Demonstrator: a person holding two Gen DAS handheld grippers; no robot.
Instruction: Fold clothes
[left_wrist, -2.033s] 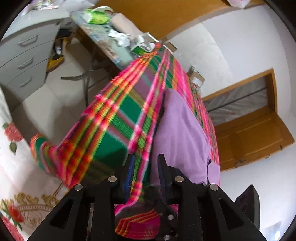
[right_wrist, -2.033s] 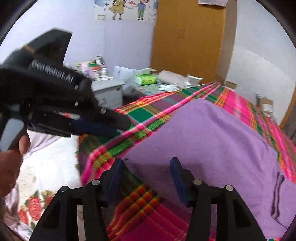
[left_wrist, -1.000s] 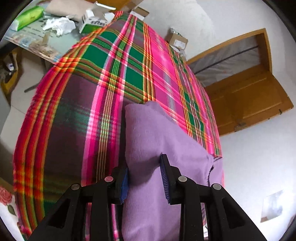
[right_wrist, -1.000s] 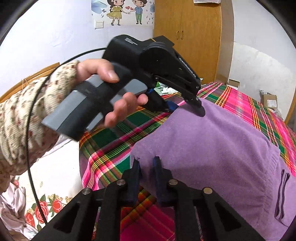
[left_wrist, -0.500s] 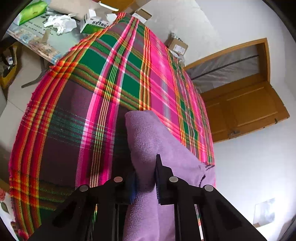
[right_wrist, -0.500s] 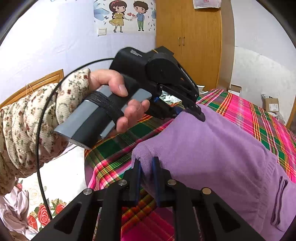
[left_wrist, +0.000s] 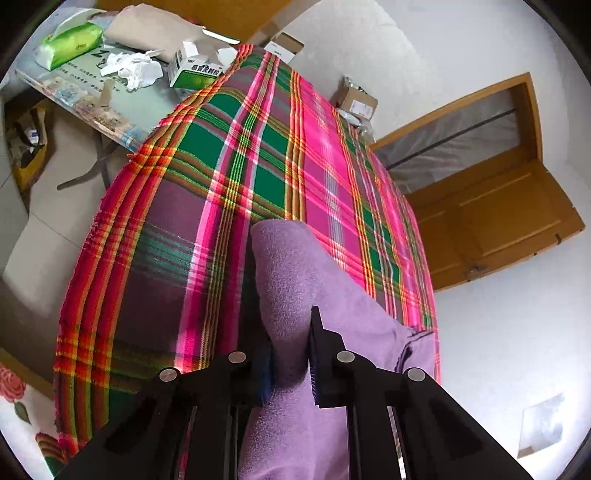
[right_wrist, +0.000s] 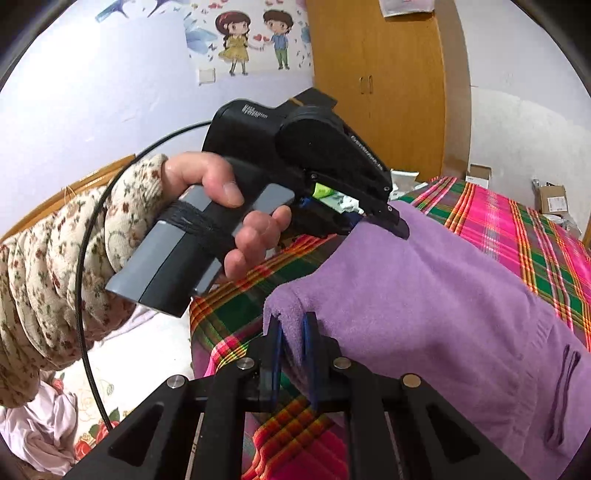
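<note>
Right wrist view, near: my right gripper is pinched tight on one corner of the purple top. The cloth is squeezed between the two blue pads.

Right wrist view, a bit farther: my left gripper sits on the far corner of the same edge. My left hand holds its grey handle. I cannot see its pads from here.

Left wrist view, near: my left gripper is closed on a thick bunch of the purple top. The cloth fills the gap between the fingers.

Where the top is: it lies on the bright checked blanket, on the near end. The edge I hold is lifted off the blanket. The rest looks like it rests flat.

Done: I think both corners are grabbed and picked up.

Left to do: I think the fold itself is not made yet. The lifted edge must go over to the far side and be laid down.

Only the left wrist view shows: the messy table on the far left, with a green tissue pack, and a wooden door on the far right.

Only the right wrist view shows: the hand, a flowered sleeve, the wardrobe and the wall sticker.
</note>
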